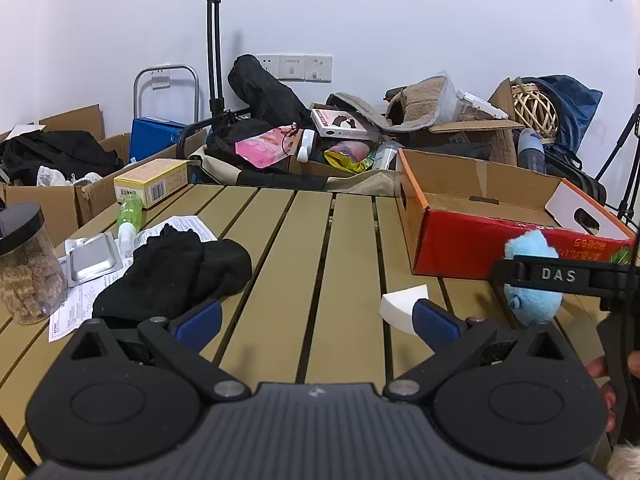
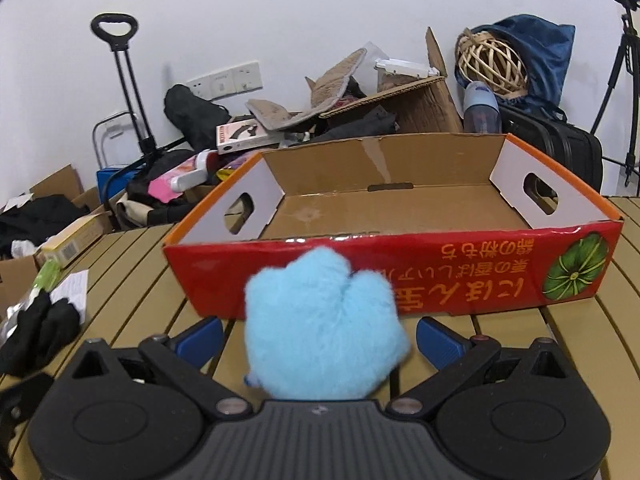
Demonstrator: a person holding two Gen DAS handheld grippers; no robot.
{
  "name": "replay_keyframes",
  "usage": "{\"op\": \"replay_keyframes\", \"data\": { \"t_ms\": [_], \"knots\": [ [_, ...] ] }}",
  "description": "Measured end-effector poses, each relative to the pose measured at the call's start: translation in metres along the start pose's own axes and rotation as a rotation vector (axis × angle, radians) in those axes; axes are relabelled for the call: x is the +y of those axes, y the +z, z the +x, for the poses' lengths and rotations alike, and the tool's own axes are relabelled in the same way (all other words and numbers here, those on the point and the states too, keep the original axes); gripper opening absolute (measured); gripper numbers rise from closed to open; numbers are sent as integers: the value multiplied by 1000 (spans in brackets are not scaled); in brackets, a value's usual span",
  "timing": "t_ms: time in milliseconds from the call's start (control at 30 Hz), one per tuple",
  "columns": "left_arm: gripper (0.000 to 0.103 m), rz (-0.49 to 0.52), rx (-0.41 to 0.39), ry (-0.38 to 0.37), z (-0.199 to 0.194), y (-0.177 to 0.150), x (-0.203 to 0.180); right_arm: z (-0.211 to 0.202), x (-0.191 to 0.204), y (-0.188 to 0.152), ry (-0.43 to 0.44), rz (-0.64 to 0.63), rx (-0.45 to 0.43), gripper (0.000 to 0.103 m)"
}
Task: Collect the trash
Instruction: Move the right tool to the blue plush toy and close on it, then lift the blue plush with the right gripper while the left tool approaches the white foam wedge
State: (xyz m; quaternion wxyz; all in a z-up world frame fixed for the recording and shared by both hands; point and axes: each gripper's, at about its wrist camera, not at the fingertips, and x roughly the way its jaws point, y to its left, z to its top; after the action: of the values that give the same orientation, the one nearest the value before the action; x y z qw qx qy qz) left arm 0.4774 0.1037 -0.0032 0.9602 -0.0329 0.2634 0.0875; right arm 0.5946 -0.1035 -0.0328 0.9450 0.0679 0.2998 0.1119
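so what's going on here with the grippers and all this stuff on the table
A person is clearing a cluttered slatted table with two handheld grippers. The right gripper is open with a fluffy blue toy between its fingers, just in front of the red cardboard tray, which looks empty. The left gripper is open and holds nothing, with black socks and a white wedge lying near its fingertips.

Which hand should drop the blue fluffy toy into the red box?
Right. The blue fluffy toy already sits between the open fingers of the right hand-held gripper, facing the red box. The left hand-held gripper is open over bare table.
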Motion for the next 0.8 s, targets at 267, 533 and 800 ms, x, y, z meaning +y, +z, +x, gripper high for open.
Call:
{"op": "replay_keyframes", "data": {
  "t_ms": [267, 533, 800],
  "knots": [
    [103, 24, 0, -7, 5, -3, -4, 15, 0, -1, 6, 19, 23, 79],
    [103, 39, 15, -34, 8, -5, -9, -9, -6, -2, 13, 24, -9, 74],
    [103, 62, 64, -41, 11, -4, -26, -63, -44, -3, 22, 71, -82, 74]
  ]
}}
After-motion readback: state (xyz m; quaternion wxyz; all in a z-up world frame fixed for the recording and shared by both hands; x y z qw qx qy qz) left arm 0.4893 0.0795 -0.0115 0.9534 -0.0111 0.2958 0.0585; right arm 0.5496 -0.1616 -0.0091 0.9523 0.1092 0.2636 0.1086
